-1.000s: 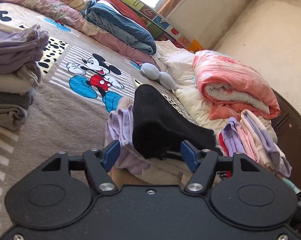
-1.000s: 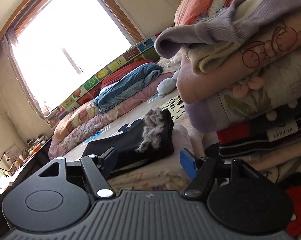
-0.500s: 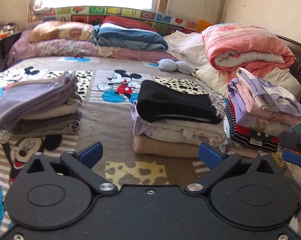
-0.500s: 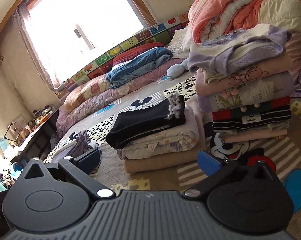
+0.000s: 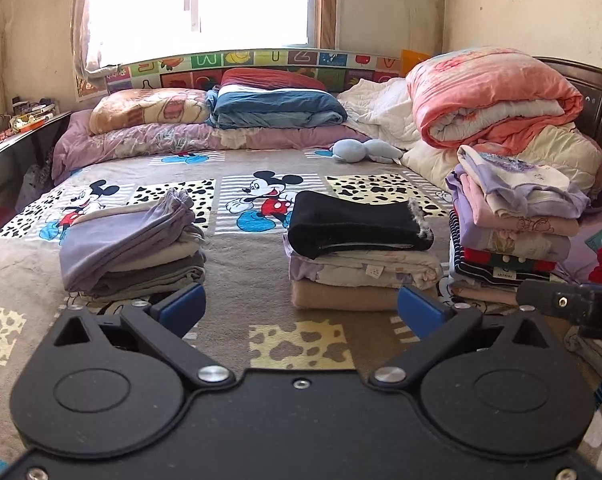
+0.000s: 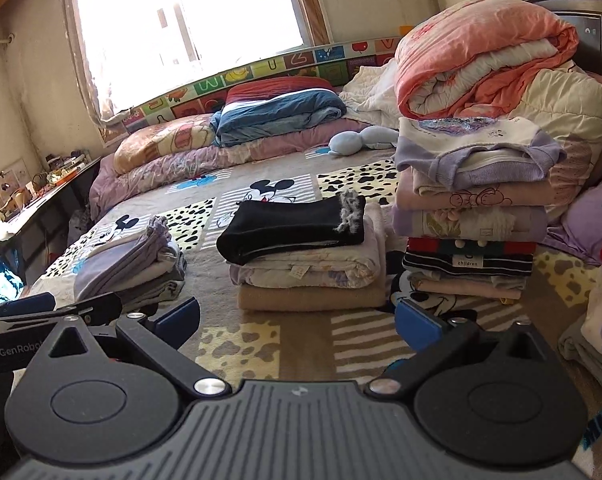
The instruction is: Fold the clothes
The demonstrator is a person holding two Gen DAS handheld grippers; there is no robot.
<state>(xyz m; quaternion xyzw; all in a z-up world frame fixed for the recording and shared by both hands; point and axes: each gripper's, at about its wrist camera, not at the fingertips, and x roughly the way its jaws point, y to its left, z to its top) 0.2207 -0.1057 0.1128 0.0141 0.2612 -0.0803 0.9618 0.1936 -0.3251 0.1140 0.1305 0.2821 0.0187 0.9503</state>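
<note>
Left wrist view: the left gripper [image 5: 299,306] is held level, low over the near edge of the bed with a brown cartoon-mouse blanket [image 5: 237,252], its blue-padded fingers [image 5: 181,306] spread wide with nothing between them. Straight ahead, a folded black garment with a grey fuzzy cuff [image 5: 357,224] lies on top of the middle stack of folded clothes [image 5: 365,276]. A shorter stack of lilac and grey folded clothes [image 5: 129,244] sits well apart to its left, and a tall stack of lilac, pink and striped children's clothes [image 5: 509,224] stands just beside it on the right. A rolled orange quilt [image 5: 489,96] rests behind. Part of the right gripper [image 5: 569,306] shows at the right edge

Right wrist view: the right gripper [image 6: 297,322] is held level beside the left one, fingers [image 6: 417,326] also wide apart and empty, pointing at the same middle stack, with the black garment on top
</note>
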